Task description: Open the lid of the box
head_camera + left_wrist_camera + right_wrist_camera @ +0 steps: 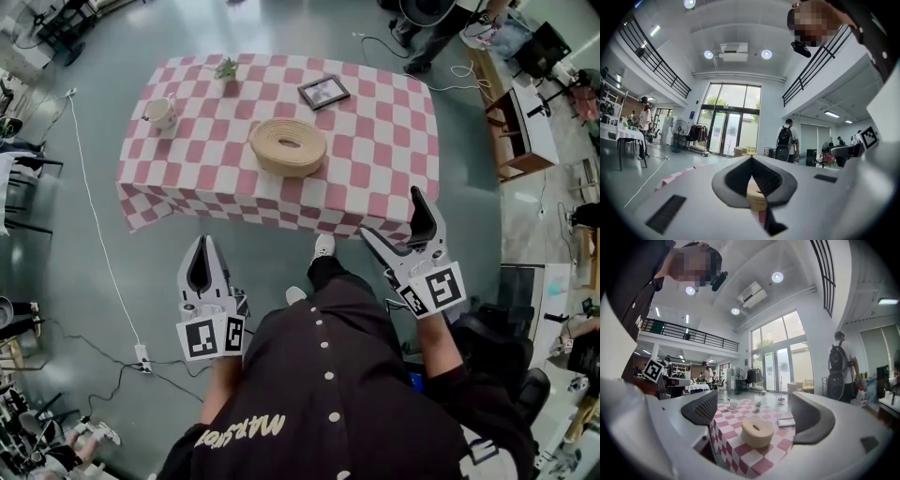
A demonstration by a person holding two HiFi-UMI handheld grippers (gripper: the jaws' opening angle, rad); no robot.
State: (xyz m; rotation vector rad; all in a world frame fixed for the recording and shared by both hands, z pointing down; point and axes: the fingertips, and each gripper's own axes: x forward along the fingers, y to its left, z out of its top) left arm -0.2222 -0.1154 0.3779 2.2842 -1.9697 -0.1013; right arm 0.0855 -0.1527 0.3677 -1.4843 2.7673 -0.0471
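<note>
Two grippers hang short of the counter (375, 150), on the person's side of its near edge, and neither touches anything. The left gripper (204, 246) has its jaws together at the tips with nothing between them. The right gripper (392, 217) stands wide and empty, and its own view looks between the jaws straight at the box (758, 432). The box is round and tan and sits on the checked cloth, near the middle of the counter's near edge. Its lid (288, 141) is on, with an oval slot or recess in its top. A cup (161, 112) stands toward the left edge, a small plant (226, 68) at the far edge and a picture frame (323, 91) toward the far right corner, all well apart from the box.

The step in hand looks like the approach, since no opening has begun. The wide right gripper seems best placed to take the lid. It should come down from above and close on the lid alone, either across the rim or with one jaw in the oval slot. Whether the jaws can span the whole lid cannot be judged here. The left gripper would do well to open and hold the box's wall low down. Otherwise the base may rise with the lid or slide on the cloth toward the near edge. A straight upward lift should free the lid most cleanly.
</note>
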